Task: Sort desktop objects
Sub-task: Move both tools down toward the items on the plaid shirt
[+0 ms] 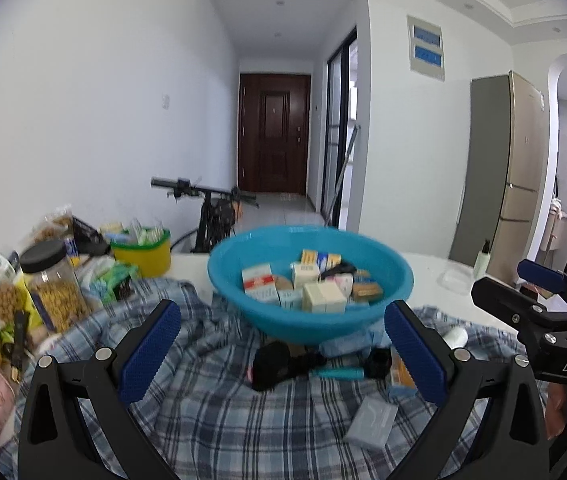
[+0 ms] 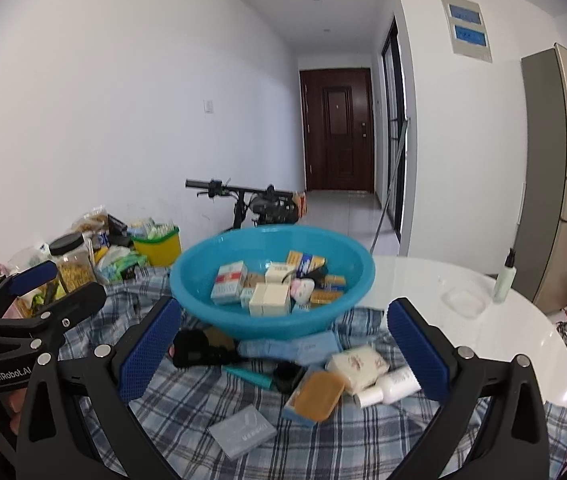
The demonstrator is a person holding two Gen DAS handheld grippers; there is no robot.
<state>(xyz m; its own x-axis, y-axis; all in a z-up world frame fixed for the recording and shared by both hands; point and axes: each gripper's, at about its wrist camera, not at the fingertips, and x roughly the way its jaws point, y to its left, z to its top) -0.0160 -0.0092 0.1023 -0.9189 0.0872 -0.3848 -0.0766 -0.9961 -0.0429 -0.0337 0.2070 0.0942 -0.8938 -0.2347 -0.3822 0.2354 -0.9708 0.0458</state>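
Well, two grippers hang side by side over the plaid cloth [image 2: 243, 432], the left gripper [image 1: 281, 350] and the right gripper [image 2: 283, 346], each with its blue-padded jaws spread wide and nothing between them. One blue plastic basin [image 2: 271, 280] sits on the cloth at the middle of the table, holding roughly a dozen small boxes [image 2: 269, 300]; they overlap, so an exact count is not possible. Near the basin, loose on the cloth, lie one black flashlight [image 2: 203, 350] with its long axis running left to right, one teal tube [image 2: 249, 376] angled from far left to near right, one flat grey case [image 2: 241, 432], one brown soap bar [image 2: 319, 394] on a blue box, one white packet [image 2: 357, 364] and one white bottle [image 2: 389, 386] lying on its side, cap toward the left. Part of the flashlight hides behind the right gripper's left jaw. At the far left stand a clear jar [image 1: 57, 284] with a black lid and a yellow tub [image 1: 145, 252] among blurred packets. One pale spray bottle [image 2: 503, 276] stands upright far right on the white table [image 2: 483, 332].
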